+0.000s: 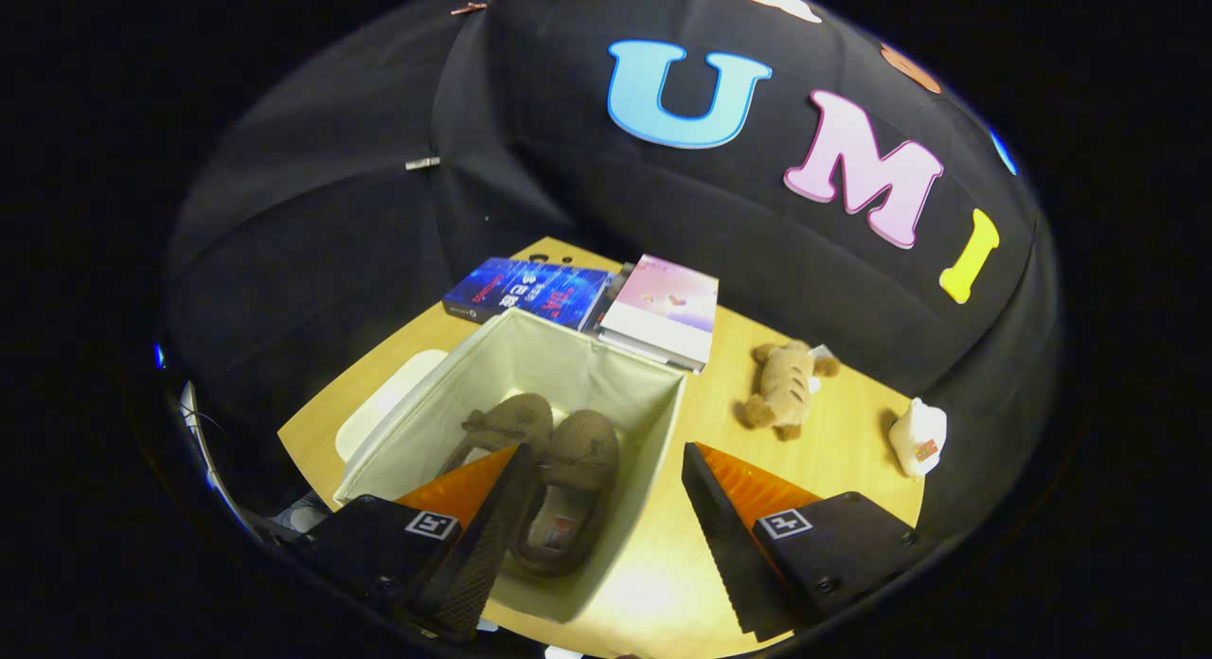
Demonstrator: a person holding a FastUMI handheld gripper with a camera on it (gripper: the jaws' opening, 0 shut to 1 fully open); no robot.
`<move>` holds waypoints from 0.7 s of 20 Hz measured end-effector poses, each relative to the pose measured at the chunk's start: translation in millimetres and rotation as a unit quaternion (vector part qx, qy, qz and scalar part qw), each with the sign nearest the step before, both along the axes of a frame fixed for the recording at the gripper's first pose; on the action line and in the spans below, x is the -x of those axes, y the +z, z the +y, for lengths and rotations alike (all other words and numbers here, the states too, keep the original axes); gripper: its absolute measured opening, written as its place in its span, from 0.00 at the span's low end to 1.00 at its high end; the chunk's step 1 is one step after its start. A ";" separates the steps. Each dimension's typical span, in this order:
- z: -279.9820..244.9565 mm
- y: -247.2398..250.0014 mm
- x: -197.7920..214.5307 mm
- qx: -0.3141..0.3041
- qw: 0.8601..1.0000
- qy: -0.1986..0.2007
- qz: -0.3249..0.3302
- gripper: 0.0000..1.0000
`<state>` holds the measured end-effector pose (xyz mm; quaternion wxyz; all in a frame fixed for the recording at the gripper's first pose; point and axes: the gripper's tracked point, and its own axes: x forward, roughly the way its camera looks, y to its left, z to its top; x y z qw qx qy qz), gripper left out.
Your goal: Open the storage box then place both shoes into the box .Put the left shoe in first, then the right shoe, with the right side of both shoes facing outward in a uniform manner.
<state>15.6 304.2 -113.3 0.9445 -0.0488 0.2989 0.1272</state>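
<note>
Gripper view: fingers (606,507) spread, empty, above open storage box (653,432) holding 2 brown shoes (559,470); shoe label unreadable.

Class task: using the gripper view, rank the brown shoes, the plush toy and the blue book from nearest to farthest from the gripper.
The gripper is open.
1. Brown shoes, in the storage box just ahead.
2. Plush toy, on the table beyond the box's side.
3. Blue book, behind the box.

Two books lie side by side on the wooden counter (833,460): a blue book (530,293) and a pink book (663,309). Nearby lie a brown stuffed toy (784,387) and a small white toy (917,437).
</note>
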 end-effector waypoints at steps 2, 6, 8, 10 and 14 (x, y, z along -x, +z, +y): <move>-25.7 23.9 2.5 0.001 0.999 0.005 -0.046 0.99; -82.1 71.7 3.0 -0.006 0.990 0.016 -0.142 0.98; -106.6 90.4 14.5 -0.018 0.984 0.017 -0.176 0.98; -130.4 101.6 28.5 -0.038 0.981 0.011 -0.192 0.98; -183.3 117.7 48.2 -0.048 0.969 -0.005 -0.241 0.98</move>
